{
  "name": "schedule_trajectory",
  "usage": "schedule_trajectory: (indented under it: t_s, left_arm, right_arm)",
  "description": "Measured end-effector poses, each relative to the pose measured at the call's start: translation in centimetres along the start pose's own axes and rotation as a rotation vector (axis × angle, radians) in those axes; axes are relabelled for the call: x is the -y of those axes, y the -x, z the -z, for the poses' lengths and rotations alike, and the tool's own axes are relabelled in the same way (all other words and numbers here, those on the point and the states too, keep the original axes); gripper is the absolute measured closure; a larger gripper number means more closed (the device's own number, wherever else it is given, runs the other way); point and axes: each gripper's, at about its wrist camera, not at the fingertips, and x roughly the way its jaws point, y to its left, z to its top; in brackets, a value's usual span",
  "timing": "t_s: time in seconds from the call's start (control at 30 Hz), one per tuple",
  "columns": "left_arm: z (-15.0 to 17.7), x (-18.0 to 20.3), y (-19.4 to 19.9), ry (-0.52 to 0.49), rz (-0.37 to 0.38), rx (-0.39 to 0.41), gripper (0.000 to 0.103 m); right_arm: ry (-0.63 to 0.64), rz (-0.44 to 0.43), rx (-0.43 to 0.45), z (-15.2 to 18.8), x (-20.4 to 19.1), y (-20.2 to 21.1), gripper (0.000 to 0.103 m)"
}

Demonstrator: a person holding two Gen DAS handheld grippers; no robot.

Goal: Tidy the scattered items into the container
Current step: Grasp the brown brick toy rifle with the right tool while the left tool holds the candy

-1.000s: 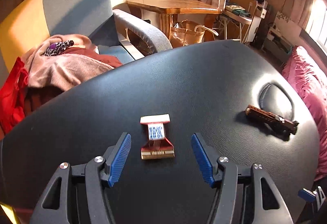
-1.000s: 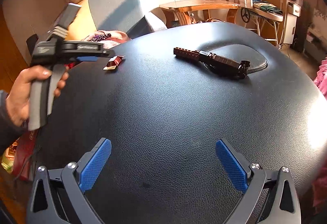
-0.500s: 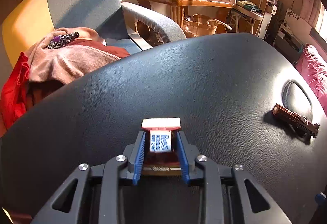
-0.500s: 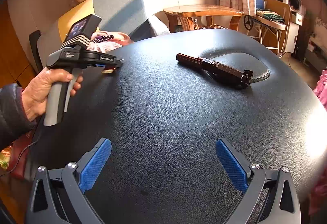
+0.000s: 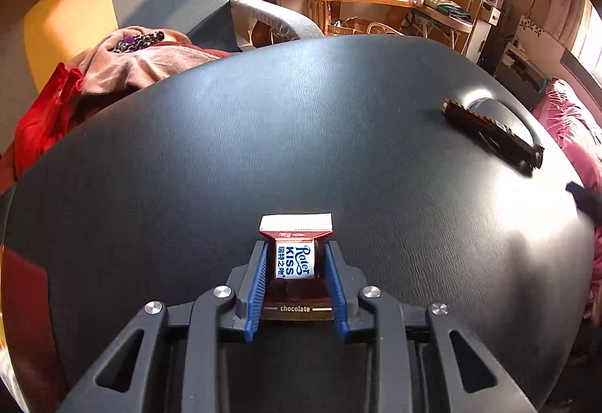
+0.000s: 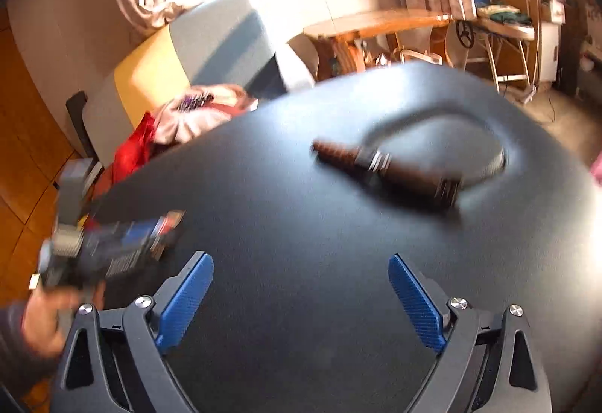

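Before you lies a black, leather-grained padded table (image 5: 263, 134) with an oval face-hole cushion (image 6: 451, 134) at its far end — on it rests a dark brown studded brick-built bar (image 5: 493, 132), partly over that cushion.

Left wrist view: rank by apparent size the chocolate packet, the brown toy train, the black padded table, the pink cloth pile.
1. black padded table
2. pink cloth pile
3. and 4. chocolate packet and brown toy train: they look about alike. The packet sits right at the lens in the left gripper, so no ranking.
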Motion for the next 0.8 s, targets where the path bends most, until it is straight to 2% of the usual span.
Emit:
schedule_trajectory:
  t_s: [0.07,0.13,0.2,0.37,0.47,0.57,0.6,0.8]
  left_arm:
    - [0.9,0.0,0.5,0.007,-0.001,0.004,0.073]
    - [1.6,0.0,1.0,0.012,-0.003,0.008,0.073]
    - [1.8,-0.2,1.1,0.020,0.005,0.010,0.072]
    - [2.1,-0.5,1.2,0.039,0.019,0.007,0.072]
    - [2.2,-0.3,1.2,0.030,0.011,0.014,0.072]
    - [2.4,-0.3,1.3,0.037,0.011,0.022,0.072]
    - [2.5,-0.3,1.4,0.041,0.012,0.021,0.071]
    - [3.7,-0.3,2.4,0.047,0.015,0.009,0.071]
  right_arm:
    - [0.060,0.038,-0.022,-2.0,0.6,-1.4,0.015]
    - [0.130,0.080,-0.056,-3.9,1.1,-3.1,0.031]
    - [0.197,0.108,-0.118,-5.2,1.3,-5.2,0.039]
    - [0.322,0.141,-0.269,-6.6,1.9,-8.9,0.040]
    - [0.363,0.127,-0.318,-6.6,2.0,-9.7,0.042]
    - [0.386,0.115,-0.329,-6.4,1.6,-9.4,0.066]
    - [0.386,0.099,-0.334,-6.1,1.2,-9.1,0.069]
    - [0.389,0.006,-0.355,-3.0,-2.6,-7.8,0.070]
